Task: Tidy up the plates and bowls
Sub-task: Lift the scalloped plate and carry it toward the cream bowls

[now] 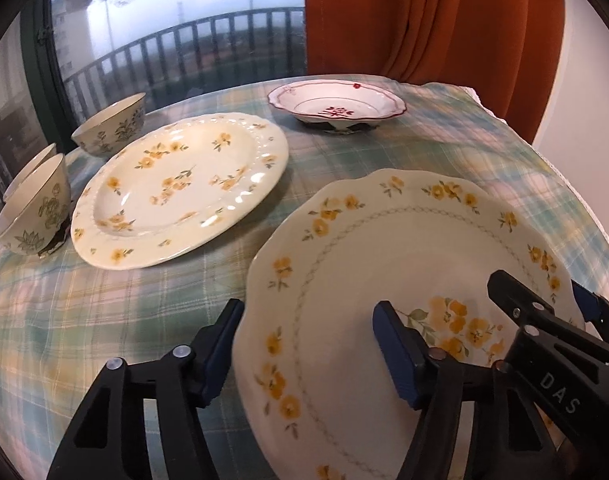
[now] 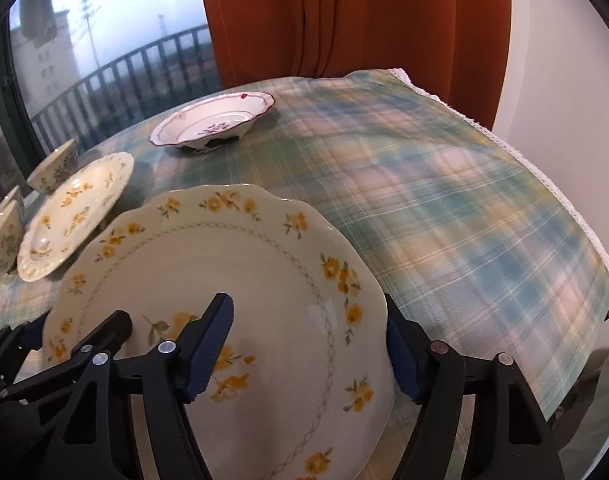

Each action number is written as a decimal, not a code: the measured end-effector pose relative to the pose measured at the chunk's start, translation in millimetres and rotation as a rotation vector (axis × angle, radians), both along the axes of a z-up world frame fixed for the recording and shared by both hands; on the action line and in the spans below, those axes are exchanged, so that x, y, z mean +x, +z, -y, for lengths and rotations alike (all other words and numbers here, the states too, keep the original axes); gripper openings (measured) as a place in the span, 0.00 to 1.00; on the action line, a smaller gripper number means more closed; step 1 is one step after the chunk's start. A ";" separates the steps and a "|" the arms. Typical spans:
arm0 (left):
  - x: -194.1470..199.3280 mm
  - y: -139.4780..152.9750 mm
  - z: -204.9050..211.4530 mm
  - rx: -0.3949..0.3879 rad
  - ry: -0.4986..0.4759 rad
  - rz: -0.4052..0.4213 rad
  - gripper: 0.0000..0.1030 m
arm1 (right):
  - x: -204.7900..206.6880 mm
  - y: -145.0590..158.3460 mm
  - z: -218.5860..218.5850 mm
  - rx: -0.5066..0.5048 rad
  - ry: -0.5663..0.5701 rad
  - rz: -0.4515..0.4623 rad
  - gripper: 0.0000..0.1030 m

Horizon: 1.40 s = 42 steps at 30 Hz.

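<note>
Left wrist view: my left gripper [image 1: 308, 354] straddles the left rim of the scalloped plate [image 1: 384, 264], one finger outside and under the edge, the other over the plate face. The gap looks wide; I cannot tell if the pads actually pinch. The plate sits at the near edge of the table [image 1: 104, 312], tilted, so I judge it is lifted rather than lying flat. My right gripper [image 1: 544, 308] comes in at the plate's right rim, a two-sided hold because the plate is wide and slick. The beaded plate [image 1: 180, 192] lies flat toward the left edge, probably the stacking target. Three bowls [image 1: 108, 128] sit at the far-left edge, one apart from the other two. The red-trim dish [image 1: 336, 104] is at the far edge by the curtain [image 1: 424, 20].

Right wrist view: my right gripper [image 2: 308, 354] straddles the right rim of the scalloped plate [image 2: 244, 264] the same way, contact unclear. The left gripper [image 2: 64, 332] is at the opposite rim. The right half of the table [image 2: 464, 200] shows only cloth.
</note>
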State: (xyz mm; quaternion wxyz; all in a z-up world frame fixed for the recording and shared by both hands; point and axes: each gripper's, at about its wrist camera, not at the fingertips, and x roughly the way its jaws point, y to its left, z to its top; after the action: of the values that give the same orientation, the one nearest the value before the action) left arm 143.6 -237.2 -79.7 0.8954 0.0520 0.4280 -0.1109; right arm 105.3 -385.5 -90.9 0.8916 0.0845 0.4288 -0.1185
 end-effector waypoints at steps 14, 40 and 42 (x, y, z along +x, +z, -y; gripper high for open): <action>-13.5 7.6 -13.3 0.062 -0.049 0.043 0.63 | -5.1 3.8 -15.8 -0.042 -0.036 -0.044 0.64; -51.9 30.4 -172.1 -0.021 0.119 0.076 0.63 | -29.4 43.4 -166.1 -0.097 0.124 0.040 0.64; -51.1 31.9 -188.9 -0.018 0.137 0.081 0.63 | -28.0 44.2 -179.2 -0.092 0.139 0.045 0.64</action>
State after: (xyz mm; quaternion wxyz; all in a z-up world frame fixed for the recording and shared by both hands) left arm 92.5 -48.3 -47.8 0.9179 0.0187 0.3931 -0.0510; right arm 77.3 -206.4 -46.7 0.9100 0.0161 0.4077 -0.0740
